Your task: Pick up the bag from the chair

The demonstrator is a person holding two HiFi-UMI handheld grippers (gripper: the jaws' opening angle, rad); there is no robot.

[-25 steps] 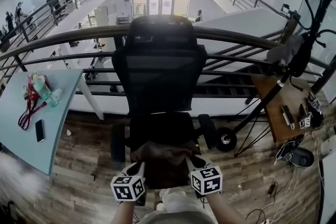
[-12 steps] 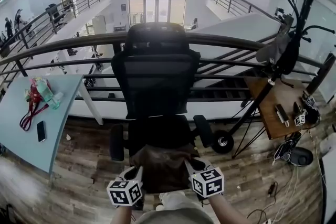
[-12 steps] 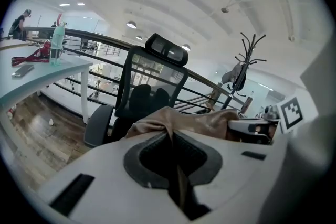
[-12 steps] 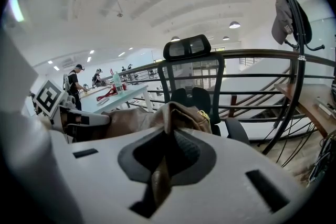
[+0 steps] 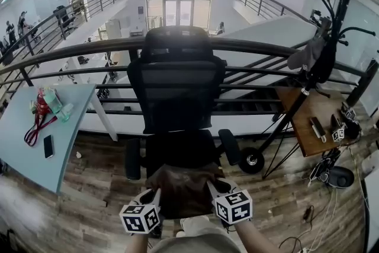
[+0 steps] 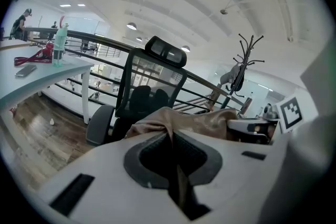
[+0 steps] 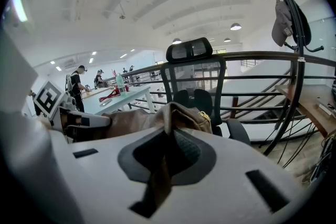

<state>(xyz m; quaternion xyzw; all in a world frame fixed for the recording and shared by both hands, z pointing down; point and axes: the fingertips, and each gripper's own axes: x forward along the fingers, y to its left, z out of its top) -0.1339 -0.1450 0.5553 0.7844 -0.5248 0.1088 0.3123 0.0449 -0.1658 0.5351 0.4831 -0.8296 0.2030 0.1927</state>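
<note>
Pinching the brown bag (image 5: 183, 188) between closed fingers, the left gripper (image 5: 152, 195) and right gripper (image 5: 215, 189) hold its opposite ends, just before the black chair (image 5: 177, 92).

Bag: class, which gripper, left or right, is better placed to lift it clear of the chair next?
Neither alone, probably. Left gripper and right gripper are both shut on the bag's top edge, one at each side, so lifting together looks best.
</note>
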